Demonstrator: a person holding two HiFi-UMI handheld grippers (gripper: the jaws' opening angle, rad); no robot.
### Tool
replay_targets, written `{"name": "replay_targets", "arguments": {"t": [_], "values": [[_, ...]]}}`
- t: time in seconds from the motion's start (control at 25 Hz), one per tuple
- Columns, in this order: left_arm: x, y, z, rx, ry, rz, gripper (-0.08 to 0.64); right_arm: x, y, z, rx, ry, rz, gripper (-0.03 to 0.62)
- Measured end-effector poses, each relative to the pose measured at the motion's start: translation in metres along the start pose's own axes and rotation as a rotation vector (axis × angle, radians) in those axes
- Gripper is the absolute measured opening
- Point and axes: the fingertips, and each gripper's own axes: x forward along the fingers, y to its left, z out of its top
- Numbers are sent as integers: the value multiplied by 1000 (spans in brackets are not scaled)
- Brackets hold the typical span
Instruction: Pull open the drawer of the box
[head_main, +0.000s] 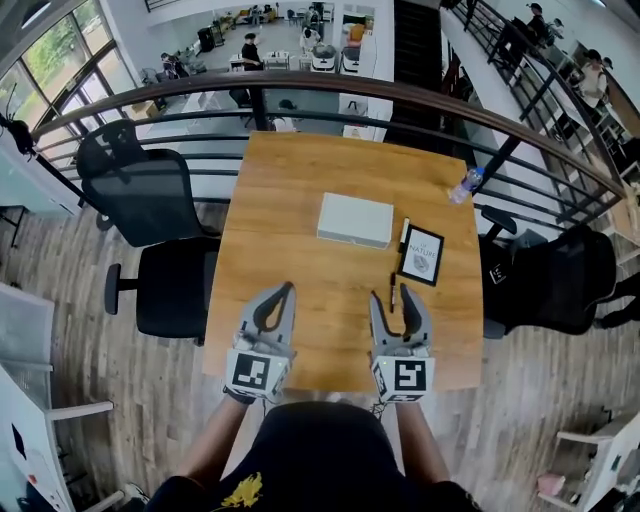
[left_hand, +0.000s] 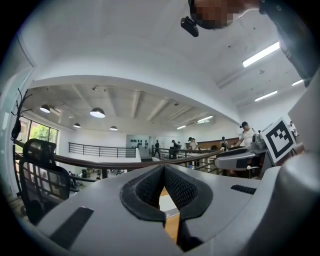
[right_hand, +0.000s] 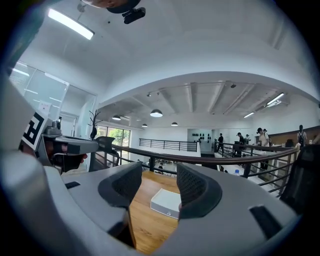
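A flat white box lies shut on the wooden table, near its middle. Both grippers hover over the table's near edge, well short of the box. My left gripper is shut, its tips touching with nothing between them. My right gripper is open and empty. In the left gripper view the pads meet at the tip, and a sliver of the box shows below them. In the right gripper view the box sits ahead, between the spread jaws of that gripper.
A black framed card lies right of the box, and a black pen lies by the right gripper's tips. A water bottle is at the far right corner. Black chairs stand left. A curved railing runs behind the table.
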Motion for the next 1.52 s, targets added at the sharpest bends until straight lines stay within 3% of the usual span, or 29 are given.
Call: {"name": "replay_targets", "arguments": {"t": [0.2, 0.52, 0.76, 1.0, 1.32, 1.52], "values": [[21, 33, 3, -12, -28, -46, 17, 33, 15, 6, -5, 28, -27, 213], [44, 49, -14, -33, -23, -141, 17, 54, 16, -11, -20, 67, -134, 207], [58, 58, -33, -71, 9, -174, 17, 69, 21, -15, -20, 84, -158, 207], [78, 63, -54, -61, 34, -166, 17, 89, 15, -32, -21, 99, -139, 206], [92, 74, -58, -71, 51, -84, 17, 117, 7, -40, 22, 105, -76, 206], [106, 76, -81, -85, 79, -63, 17, 137, 1, -56, 32, 111, -64, 206]]}}
